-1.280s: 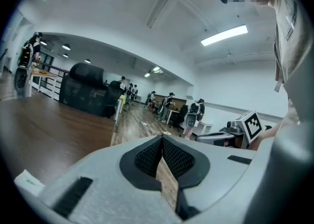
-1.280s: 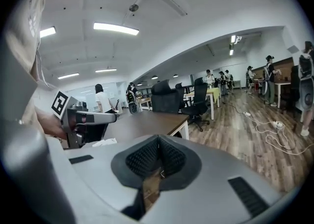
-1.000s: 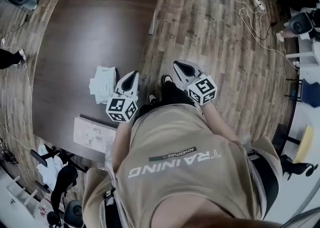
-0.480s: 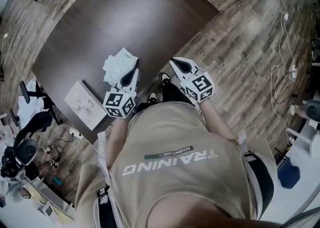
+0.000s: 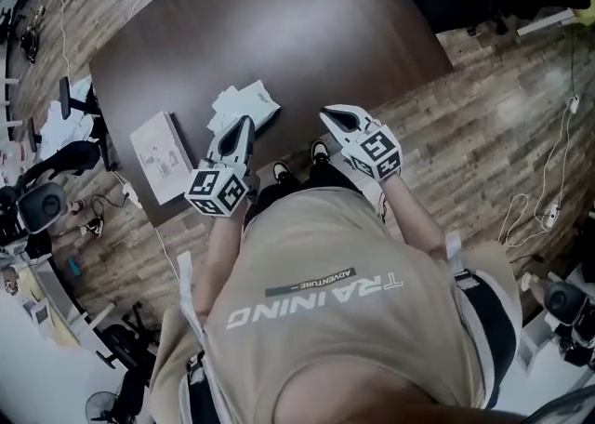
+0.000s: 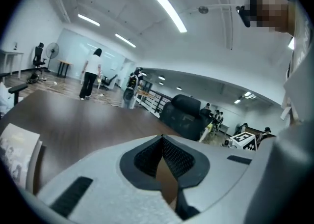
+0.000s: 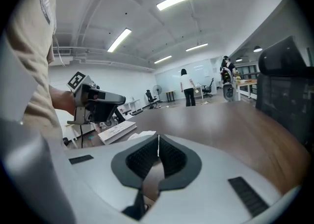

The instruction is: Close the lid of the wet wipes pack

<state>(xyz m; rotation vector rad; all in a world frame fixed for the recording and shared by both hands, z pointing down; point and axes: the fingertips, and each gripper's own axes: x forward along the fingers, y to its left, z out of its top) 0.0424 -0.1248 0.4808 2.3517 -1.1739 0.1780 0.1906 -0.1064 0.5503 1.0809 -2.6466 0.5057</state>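
Observation:
The white wet wipes pack [image 5: 244,104] lies on the dark brown table [image 5: 279,22], near its front edge. Whether its lid stands up I cannot tell from the head view. My left gripper [image 5: 247,123] hovers at the pack's near side, jaws shut on nothing. My right gripper [image 5: 333,116] is off to the right of the pack, over the table's edge, also shut and empty. In the right gripper view, the left gripper [image 7: 95,102] shows at the left, with a bit of the pack [image 7: 142,134] just above my own jaws [image 7: 158,138]. The left gripper view shows shut jaws [image 6: 161,138] over bare table.
A flat white box [image 5: 160,144] lies on the table left of the pack, also seen in the other views [image 7: 117,130] [image 6: 17,154]. Office chairs [image 5: 42,204] and cables stand on the wooden floor around the table. A person [image 6: 91,73] stands far off.
The head view has swung, so the table and pack now sit more to the upper right. Both grippers keep their places by the table's front edge, still shut.

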